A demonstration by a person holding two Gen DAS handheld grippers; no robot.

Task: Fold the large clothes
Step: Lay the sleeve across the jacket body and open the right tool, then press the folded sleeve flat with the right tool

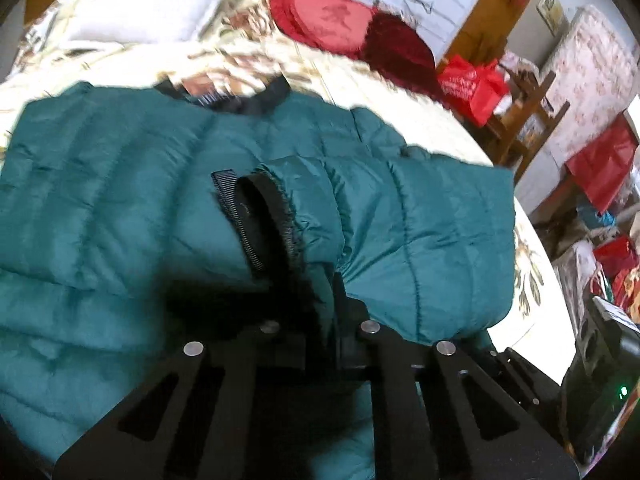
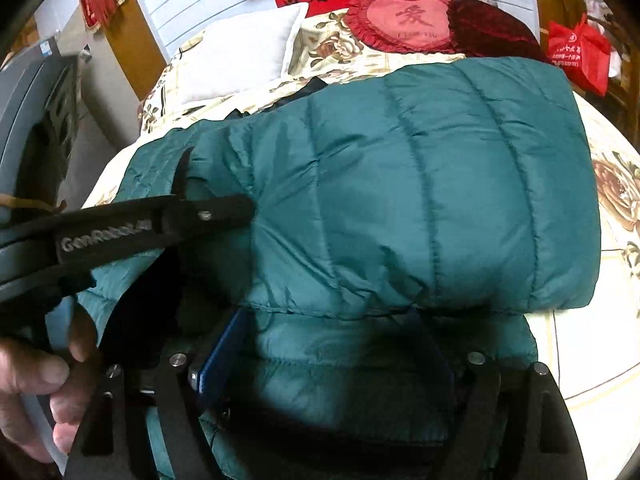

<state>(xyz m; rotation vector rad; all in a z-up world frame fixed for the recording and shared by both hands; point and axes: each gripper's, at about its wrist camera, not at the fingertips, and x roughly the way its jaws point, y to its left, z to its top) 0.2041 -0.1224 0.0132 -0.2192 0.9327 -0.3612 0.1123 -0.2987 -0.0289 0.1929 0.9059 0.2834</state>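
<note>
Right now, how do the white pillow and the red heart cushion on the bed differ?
The white pillow is plain and roughly rectangular; the heart cushion is heart-shaped with a frilled edge and a character printed on its pink middle. The pillow sits towards the left of the bed head in the right wrist view, the cushion towards the right, beside a dark red cushion. Both lie on the floral bedspread, behind the green jacket.

Teal quilted jacket with black cuff; cream floral bedspread; red heart cushion; white pillow
</note>
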